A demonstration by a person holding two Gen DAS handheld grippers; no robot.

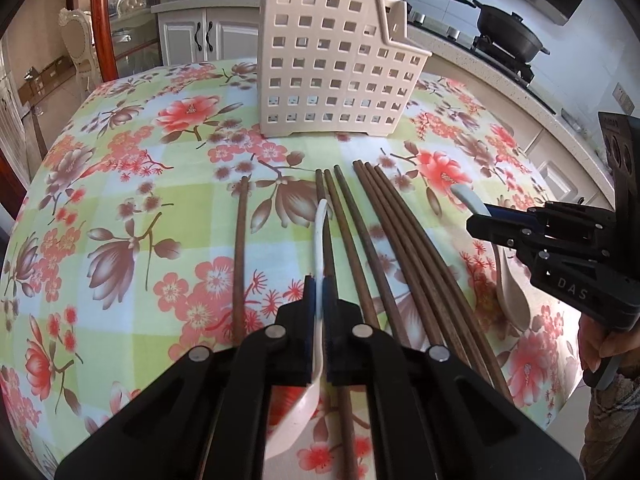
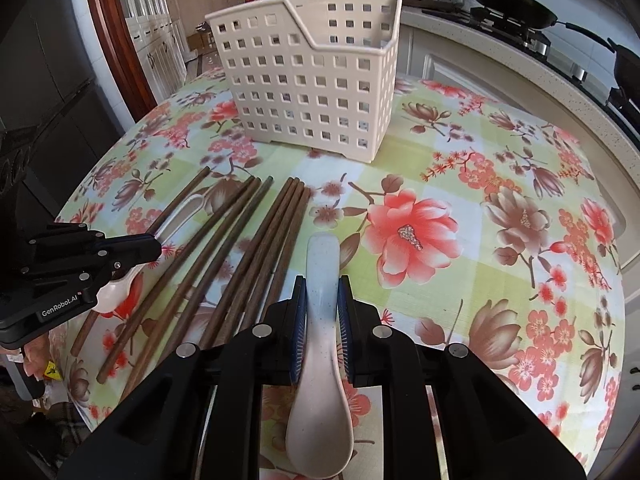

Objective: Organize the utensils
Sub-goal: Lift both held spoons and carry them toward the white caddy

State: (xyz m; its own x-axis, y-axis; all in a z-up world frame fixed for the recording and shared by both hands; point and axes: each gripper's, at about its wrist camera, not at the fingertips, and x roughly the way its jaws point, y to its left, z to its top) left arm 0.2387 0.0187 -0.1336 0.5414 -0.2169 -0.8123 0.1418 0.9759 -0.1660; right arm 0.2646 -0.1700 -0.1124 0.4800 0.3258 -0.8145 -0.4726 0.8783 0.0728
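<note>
The left gripper is clamped on the thin handle of a white spoon, its blue pads pressed almost together with only the handle between them; the spoon's bowl shows below the jaws, close to the camera. The right gripper is clamped on the wider handle of a speckled spoon that fades from blue at the tip to cream at the bowl, the pads tight against both edges of the handle. Both spoons lie low over the flowered tablecloth. Between the two grippers lie the brown chopsticks, side by side on the cloth, with one stick apart on the far left. The cream perforated basket stands upright beyond the chopstick tips, apart from them.
</note>
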